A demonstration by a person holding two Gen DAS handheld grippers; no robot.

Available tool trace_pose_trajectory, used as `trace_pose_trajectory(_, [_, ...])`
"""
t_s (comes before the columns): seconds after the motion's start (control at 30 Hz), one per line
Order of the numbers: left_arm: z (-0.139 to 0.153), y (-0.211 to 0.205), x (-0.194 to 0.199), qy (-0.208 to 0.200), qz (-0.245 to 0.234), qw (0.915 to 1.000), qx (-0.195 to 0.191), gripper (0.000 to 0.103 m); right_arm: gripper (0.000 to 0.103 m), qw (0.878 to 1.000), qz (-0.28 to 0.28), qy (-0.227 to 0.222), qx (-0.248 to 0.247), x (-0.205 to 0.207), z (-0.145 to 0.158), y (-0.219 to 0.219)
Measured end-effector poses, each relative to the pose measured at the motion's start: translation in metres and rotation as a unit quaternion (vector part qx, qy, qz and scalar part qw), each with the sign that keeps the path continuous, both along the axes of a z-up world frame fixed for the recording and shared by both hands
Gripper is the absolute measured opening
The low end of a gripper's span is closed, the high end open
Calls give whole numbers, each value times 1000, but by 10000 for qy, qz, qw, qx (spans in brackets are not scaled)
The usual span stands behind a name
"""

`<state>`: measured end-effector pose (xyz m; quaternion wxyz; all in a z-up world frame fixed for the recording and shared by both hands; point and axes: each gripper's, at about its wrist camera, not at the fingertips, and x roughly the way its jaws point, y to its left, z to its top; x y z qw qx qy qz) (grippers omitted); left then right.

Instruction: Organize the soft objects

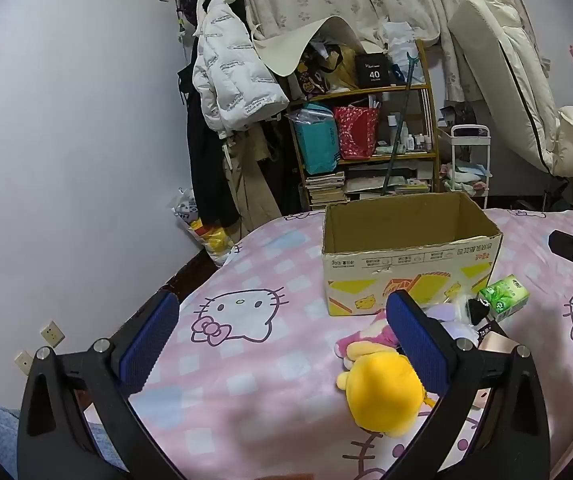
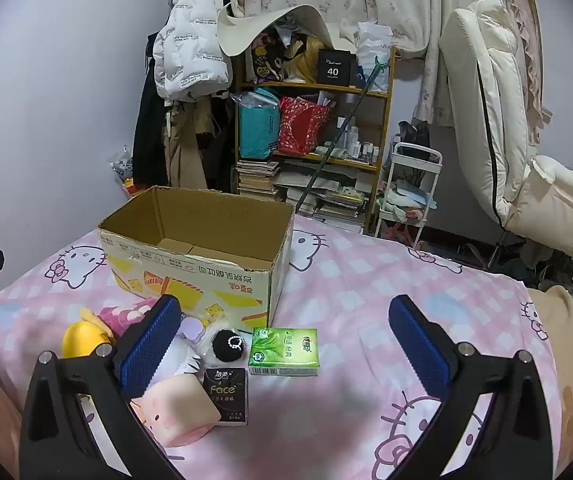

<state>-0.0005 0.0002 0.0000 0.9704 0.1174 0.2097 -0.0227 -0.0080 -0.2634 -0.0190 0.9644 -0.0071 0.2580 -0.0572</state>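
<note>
Both tools, the left tool [image 1: 282, 344] and the right tool [image 2: 286, 344], hung with fingers apart, gripping nothing. On the bed [image 2: 366, 280], a yellow plush toy [image 1: 384, 392], a green tissue pack [image 2: 284, 352] and a pink cushion [image 2: 178, 412] lay just before the open cardboard box [image 2: 194, 256].

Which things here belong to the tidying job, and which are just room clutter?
Part of the job:
cardboard box
yellow plush toy
pink plush toy
green tissue pack
black tissue pack
pink squishy block
black pompom

Just lying about:
bookshelf
white jacket
cream chair
</note>
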Motion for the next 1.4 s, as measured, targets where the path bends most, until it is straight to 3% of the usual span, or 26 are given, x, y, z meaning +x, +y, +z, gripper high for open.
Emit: trace_pose_trajectory(1.4, [-1, -1, -2, 16, -15, 10000, 13, 102, 103, 9999, -7, 48, 90, 1, 0, -3])
